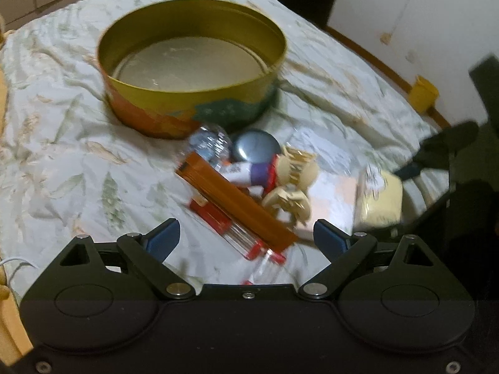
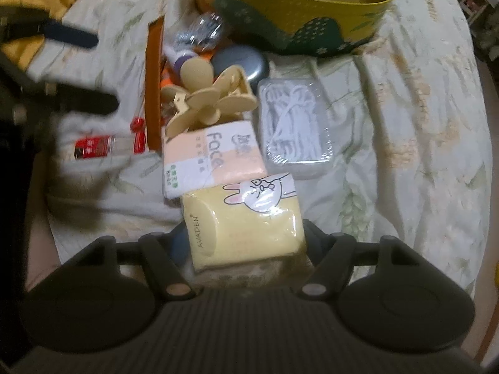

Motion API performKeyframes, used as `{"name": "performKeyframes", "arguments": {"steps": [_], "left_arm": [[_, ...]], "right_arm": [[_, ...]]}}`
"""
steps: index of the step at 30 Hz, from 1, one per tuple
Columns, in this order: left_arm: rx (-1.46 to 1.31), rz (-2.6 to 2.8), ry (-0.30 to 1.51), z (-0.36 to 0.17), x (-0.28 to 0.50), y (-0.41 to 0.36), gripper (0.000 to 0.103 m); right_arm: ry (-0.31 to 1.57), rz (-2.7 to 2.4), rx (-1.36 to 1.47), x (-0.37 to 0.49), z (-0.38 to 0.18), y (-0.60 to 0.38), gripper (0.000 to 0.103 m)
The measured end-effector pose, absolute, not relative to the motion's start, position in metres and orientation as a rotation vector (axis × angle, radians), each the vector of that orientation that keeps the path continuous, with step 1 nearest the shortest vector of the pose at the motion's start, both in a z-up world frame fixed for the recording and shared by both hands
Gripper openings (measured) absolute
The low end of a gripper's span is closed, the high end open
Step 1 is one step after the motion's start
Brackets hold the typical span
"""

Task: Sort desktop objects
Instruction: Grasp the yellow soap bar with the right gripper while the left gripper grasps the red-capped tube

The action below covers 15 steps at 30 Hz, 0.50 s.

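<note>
On the leaf-print cloth (image 1: 62, 143), left wrist view: the left gripper (image 1: 246, 233) hangs released over an orange box (image 1: 230, 199) at six o'clock of the round tin (image 1: 190, 93). Right wrist view: the right gripper (image 2: 243, 237) is clenched on a yellow tissue pack (image 2: 243, 221), with the tin at twelve o'clock.

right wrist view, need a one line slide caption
Right gripper straddling a yellow rabbit-print tissue pack, with a pink tissue pack and round yellow tin beyond.
</note>
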<state>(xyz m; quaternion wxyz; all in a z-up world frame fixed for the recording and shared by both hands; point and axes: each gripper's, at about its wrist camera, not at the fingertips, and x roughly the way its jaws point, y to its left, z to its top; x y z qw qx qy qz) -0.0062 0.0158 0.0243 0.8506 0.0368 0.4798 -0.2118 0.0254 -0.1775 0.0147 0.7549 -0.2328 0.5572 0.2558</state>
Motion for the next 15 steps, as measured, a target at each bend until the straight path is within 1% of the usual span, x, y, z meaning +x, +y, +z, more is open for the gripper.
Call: {"name": "performKeyframes", "arguments": {"steps": [1, 4, 7, 9, 11, 15], "left_arm": [[0.087, -0.461, 1.026, 0.023, -0.007, 0.013, 0.089], [0.143, -0.498, 1.07, 0.018, -0.01, 0.004, 0.087], [0.179, -0.498, 1.094, 0.013, -0.01, -0.002, 0.086], [0.18, -0.487, 1.116, 0.01, -0.008, -0.002, 0.084], [0.165, -0.48, 1.145, 0.007, -0.005, 0.0, 0.078], [0.153, -0.474, 1.2, 0.0, 0.0, 0.002, 0.07]], "right_arm": [[1.212, 0.557, -0.487, 0.026, 0.017, -0.18, 0.073], [1.195, 0.551, -0.418, 0.028, 0.025, -0.185, 0.073], [1.169, 0.54, -0.299, 0.033, 0.036, -0.195, 0.073], [1.142, 0.522, -0.208, 0.039, 0.043, -0.206, 0.073], [1.125, 0.493, -0.138, 0.045, 0.046, -0.214, 0.073], [1.121, 0.459, -0.034, 0.058, 0.045, -0.226, 0.074]]}}
